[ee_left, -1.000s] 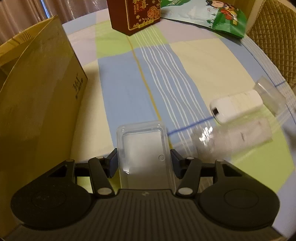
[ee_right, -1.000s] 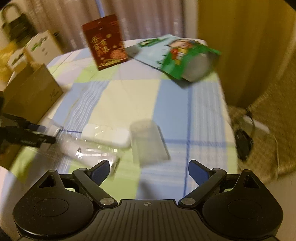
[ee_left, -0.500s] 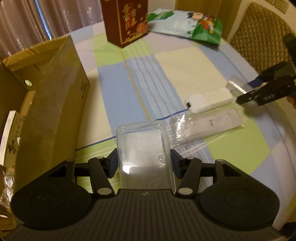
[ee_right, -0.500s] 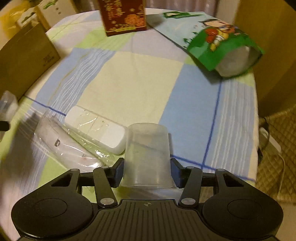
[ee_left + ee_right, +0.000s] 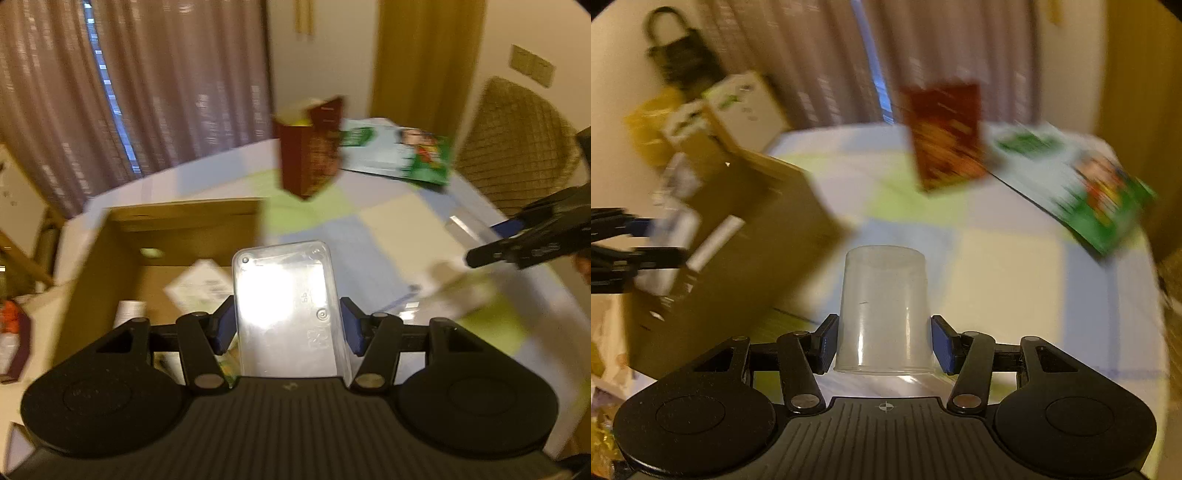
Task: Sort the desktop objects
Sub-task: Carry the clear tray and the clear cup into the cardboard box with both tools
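Note:
My left gripper point(image 5: 287, 326) is shut on a clear rectangular plastic tray point(image 5: 286, 306) and holds it in the air above the open cardboard box point(image 5: 177, 236). My right gripper point(image 5: 884, 343) is shut on a clear plastic cup point(image 5: 884, 306), raised above the checked tablecloth point(image 5: 997, 266). The right gripper also shows at the right edge of the left wrist view point(image 5: 528, 240). The left gripper with its tray shows at the left edge of the right wrist view point(image 5: 646, 251), beside the cardboard box point(image 5: 750, 258). Both views are blurred.
A dark red carton point(image 5: 310, 147) stands at the table's far side, with a green and white snack bag point(image 5: 402, 155) to its right. Papers point(image 5: 199, 288) lie inside the box. A wicker chair point(image 5: 517, 147) is at the right. Boxes and bags point(image 5: 713, 107) stand beyond the table.
Both grippers have risen off the table with their loads. The left has swung left over the cardboard box. The white case and its wrapper have dropped out of the right wrist view.

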A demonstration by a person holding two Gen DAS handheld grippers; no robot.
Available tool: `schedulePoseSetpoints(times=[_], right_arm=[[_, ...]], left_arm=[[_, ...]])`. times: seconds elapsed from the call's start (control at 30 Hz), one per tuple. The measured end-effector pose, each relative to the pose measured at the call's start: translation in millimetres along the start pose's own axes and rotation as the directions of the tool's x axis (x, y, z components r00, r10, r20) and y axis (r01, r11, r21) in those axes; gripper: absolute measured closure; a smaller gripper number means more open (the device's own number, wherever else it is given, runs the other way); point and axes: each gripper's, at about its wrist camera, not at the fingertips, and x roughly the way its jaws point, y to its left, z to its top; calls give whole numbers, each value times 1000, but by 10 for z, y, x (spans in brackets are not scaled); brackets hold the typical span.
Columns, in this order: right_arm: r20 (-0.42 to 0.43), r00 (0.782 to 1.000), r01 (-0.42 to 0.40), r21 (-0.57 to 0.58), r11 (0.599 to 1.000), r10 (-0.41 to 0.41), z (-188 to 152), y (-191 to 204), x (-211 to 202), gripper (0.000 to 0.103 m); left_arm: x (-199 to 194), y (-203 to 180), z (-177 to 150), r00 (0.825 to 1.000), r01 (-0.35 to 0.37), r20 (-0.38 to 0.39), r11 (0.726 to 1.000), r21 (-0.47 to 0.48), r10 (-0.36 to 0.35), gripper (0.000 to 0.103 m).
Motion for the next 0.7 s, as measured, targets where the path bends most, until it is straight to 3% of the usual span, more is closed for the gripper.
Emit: schedulePoseSetpoints(times=[0.13, 0.33, 0.53, 0.7], right_arm=[[44, 996, -77, -68, 995, 80, 414, 629, 212, 51], [46, 992, -110, -158, 981, 119, 886, 1323, 763, 51], [-6, 996, -82, -269, 960, 84, 1063, 1539, 1381, 51], [-68, 998, -35, -340, 940, 12, 1088, 1500, 1777, 51]], left_arm=[[48, 513, -10, 998, -62, -26, 998, -10, 62, 50], [380, 1011, -11, 991, -106, -83, 993, -45, 102, 50], [713, 1316, -26, 986, -111, -135, 986, -124, 94, 50], [975, 1511, -38, 981, -115, -174, 978, -175, 84, 50]])
